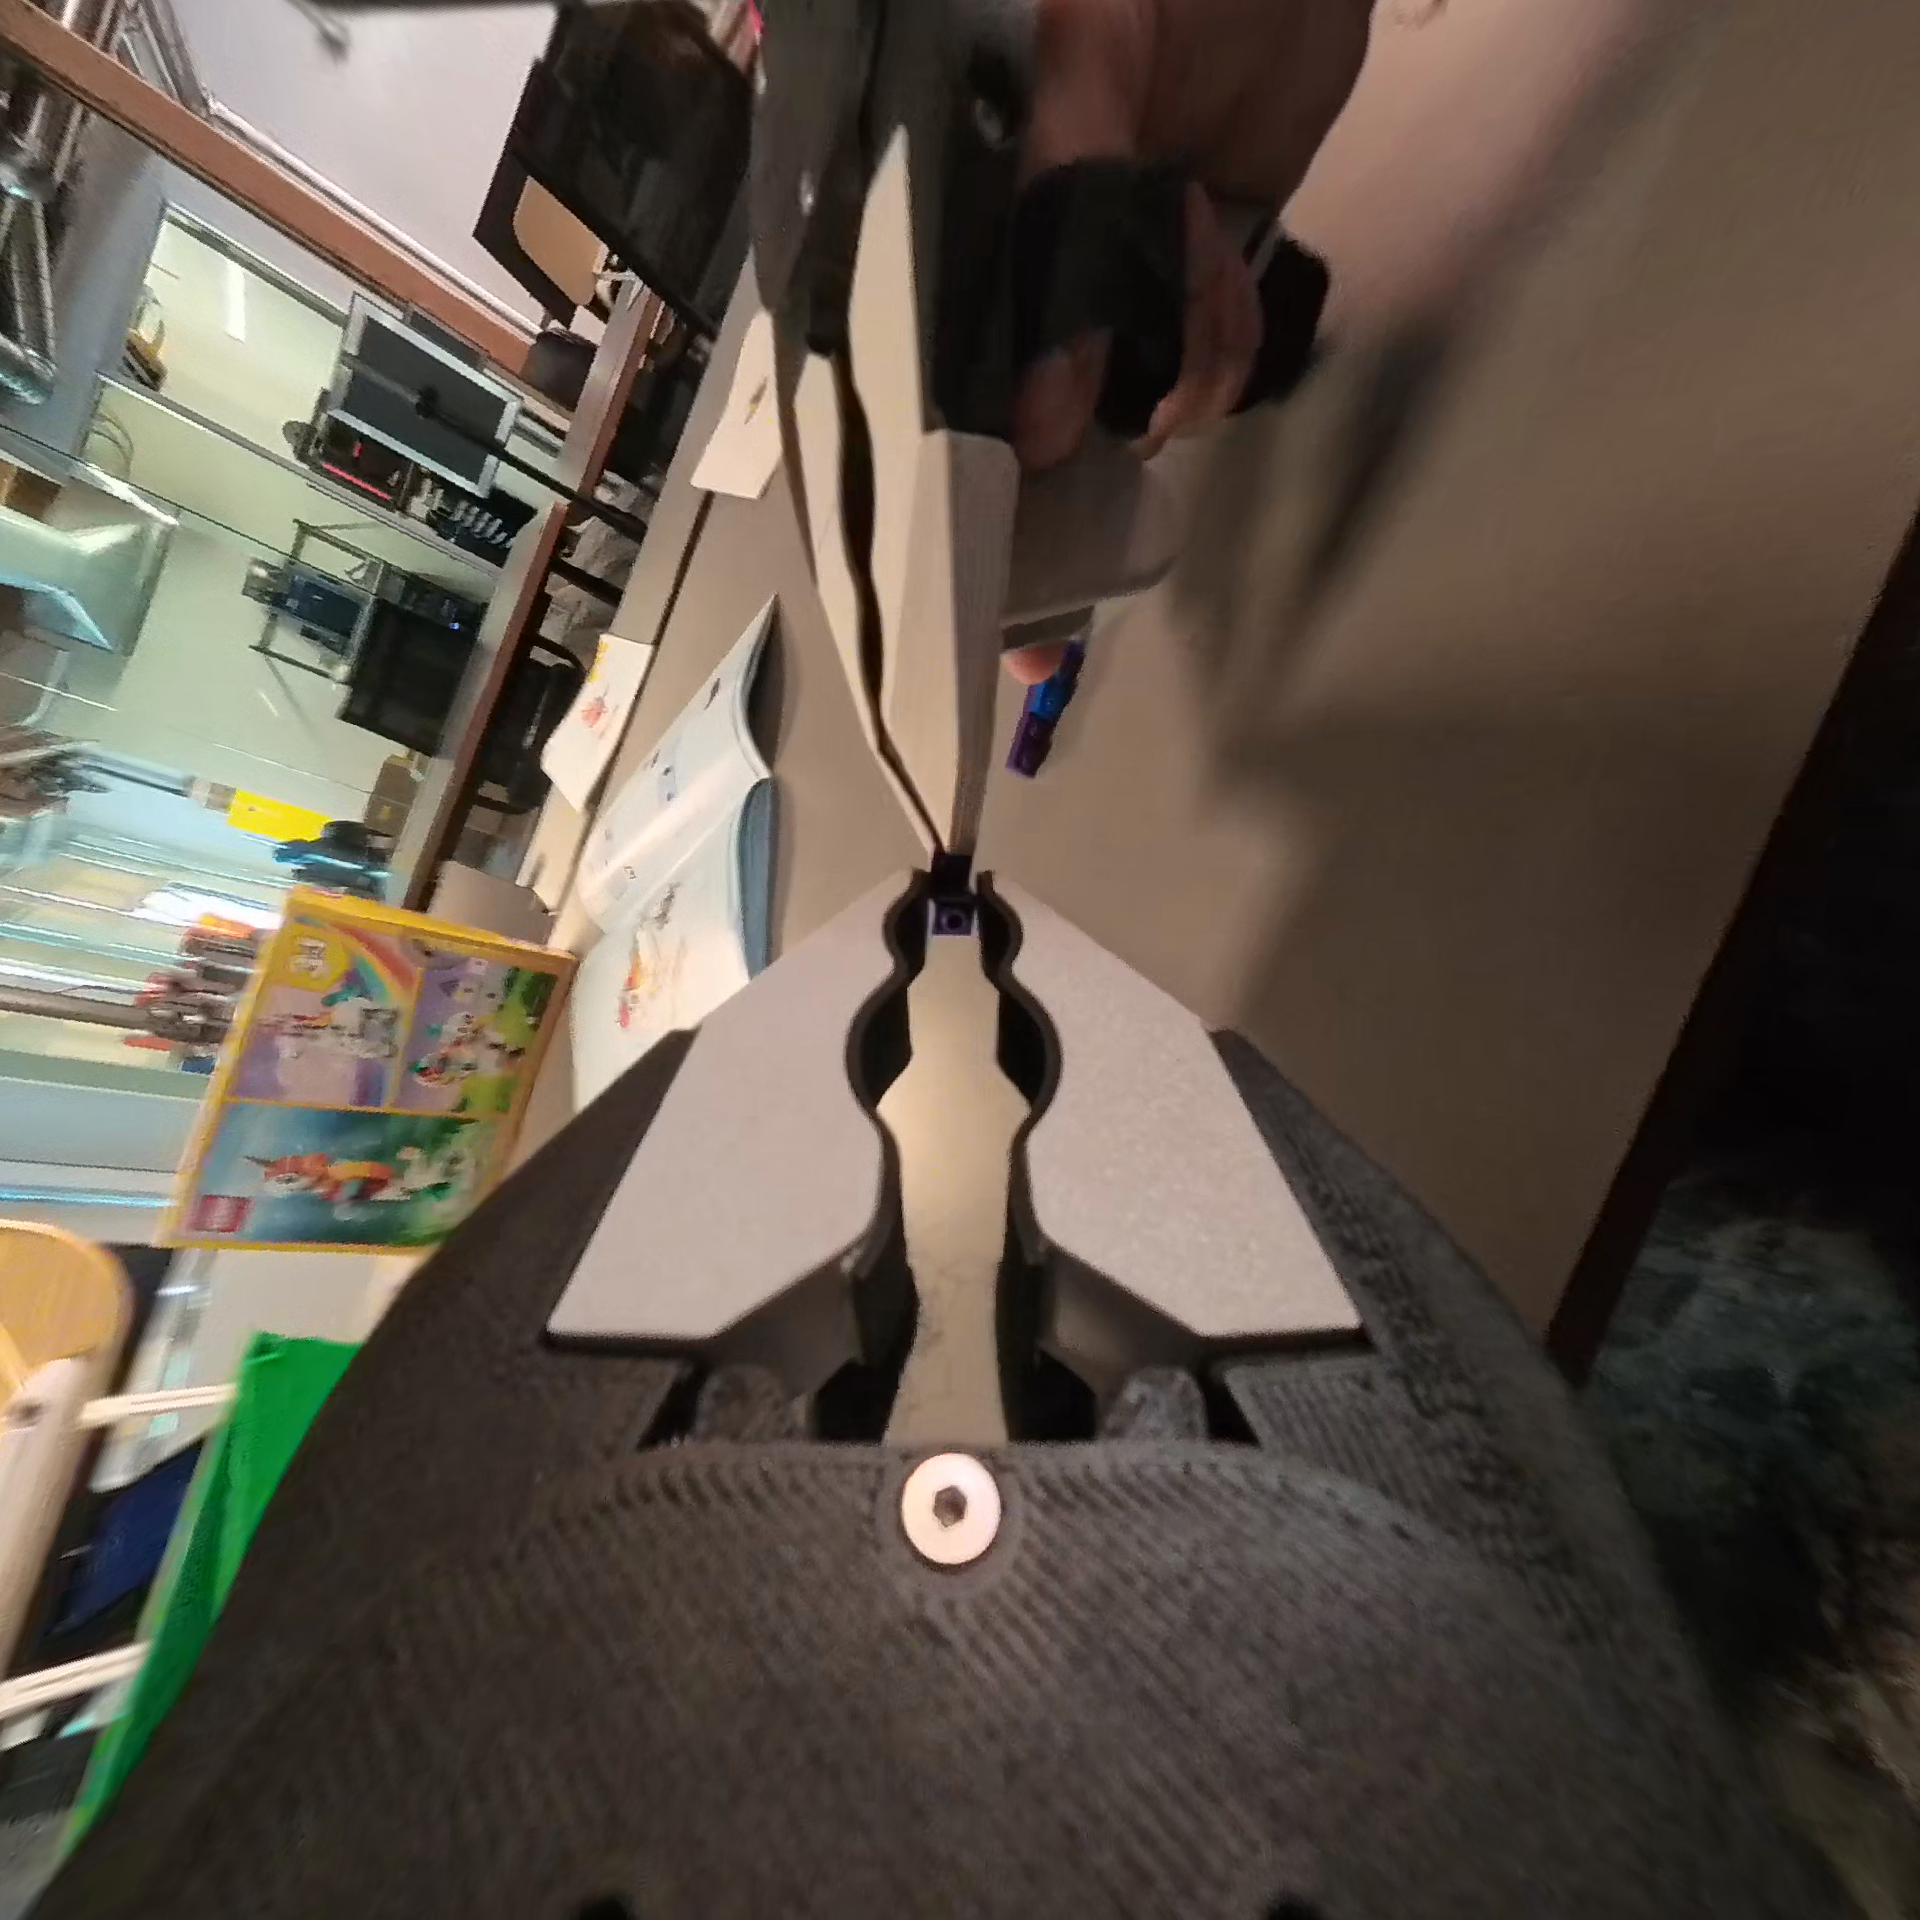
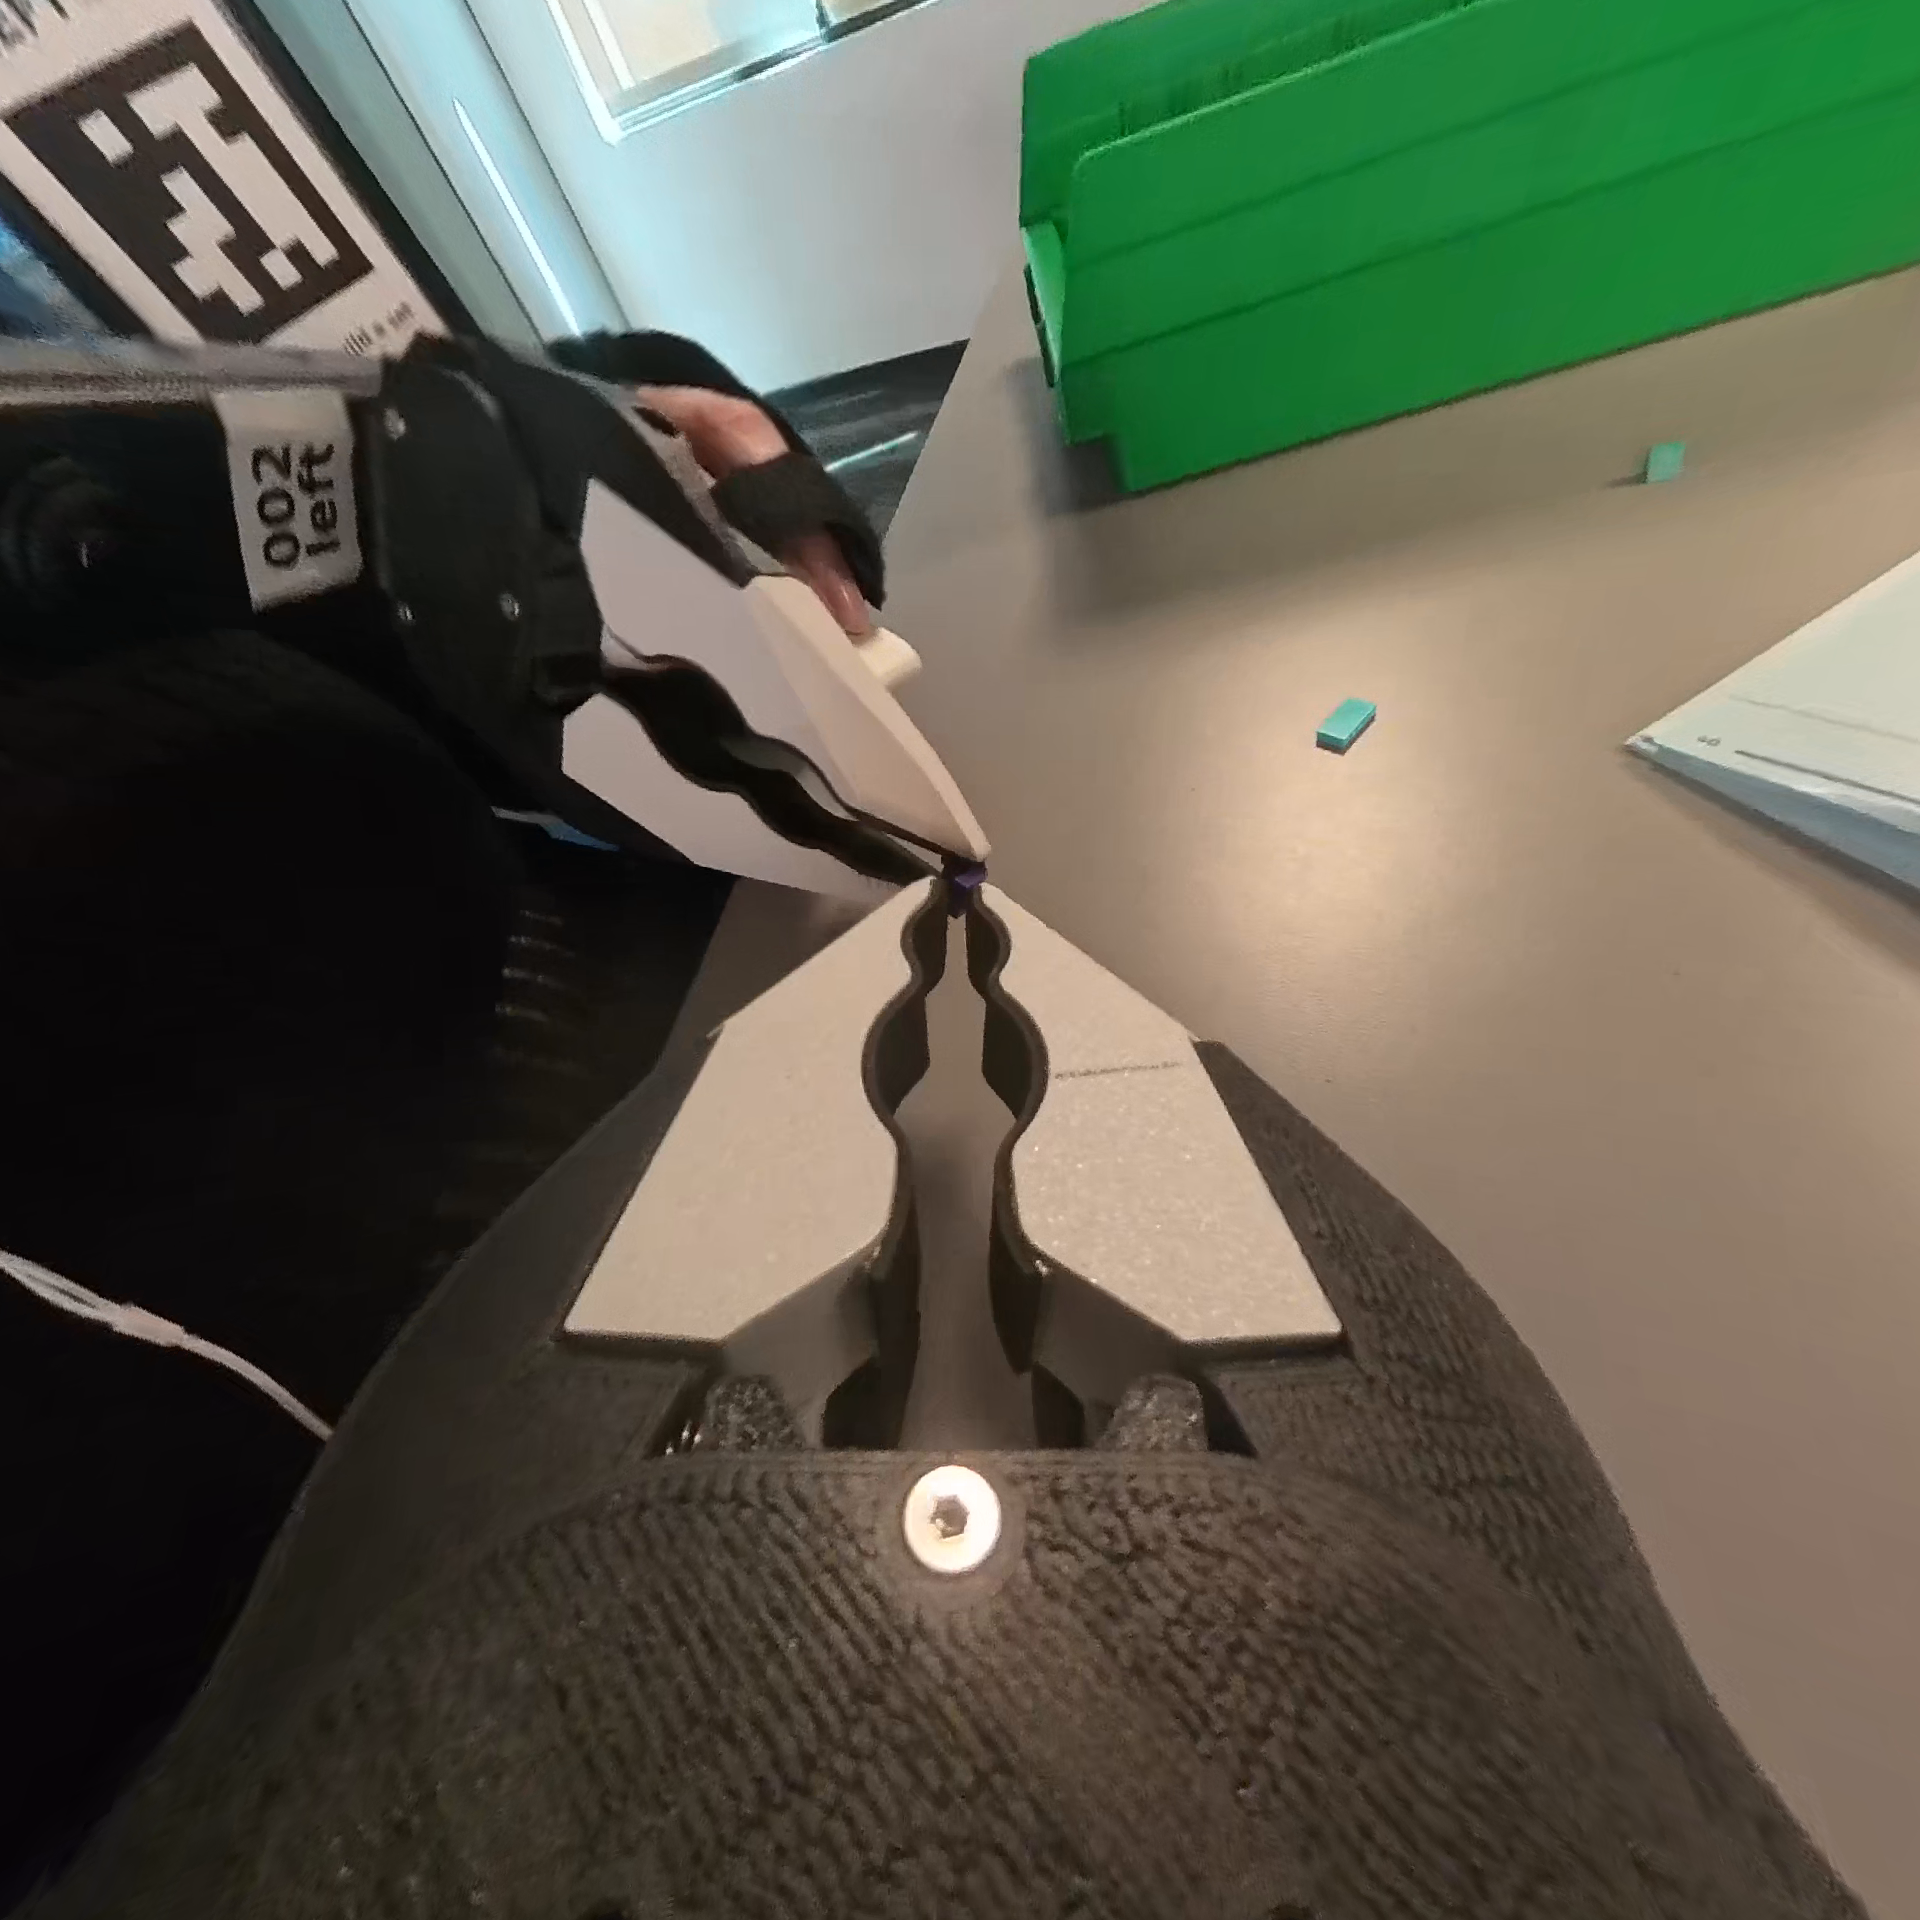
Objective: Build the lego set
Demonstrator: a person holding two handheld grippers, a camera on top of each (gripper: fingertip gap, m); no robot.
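Left gripper (image 1: 951, 902) is closed on a small purple brick (image 1: 952, 918), pinched at the very tips of its fingers with the round stud side facing the camera. Right gripper (image 2: 958, 902) meets it tip to tip; its fingertips (image 2: 935, 896) press on the same purple brick (image 2: 964, 881), so both tools clamp one piece, held above the grey table (image 2: 1455, 1039).

Left wrist view:
- A blue and purple stack of bricks (image 1: 1044, 717) lies on the table beyond the right gripper, just beside a bare fingertip.
- An open instruction booklet (image 1: 686, 821) lies on the table, with the yellow set box (image 1: 374, 1081) standing near it.
- A hand in a black fingerless glove (image 1: 1132, 312) holds the right gripper.

Right wrist view:
- A green bin (image 2: 1455, 229) stands at the far end of the table.
- Two teal tiles lie apart on the table: one (image 2: 1345, 722) near the middle, one (image 2: 1664, 461) close to the bin.
- A booklet corner (image 2: 1808, 748) shows at the right edge.
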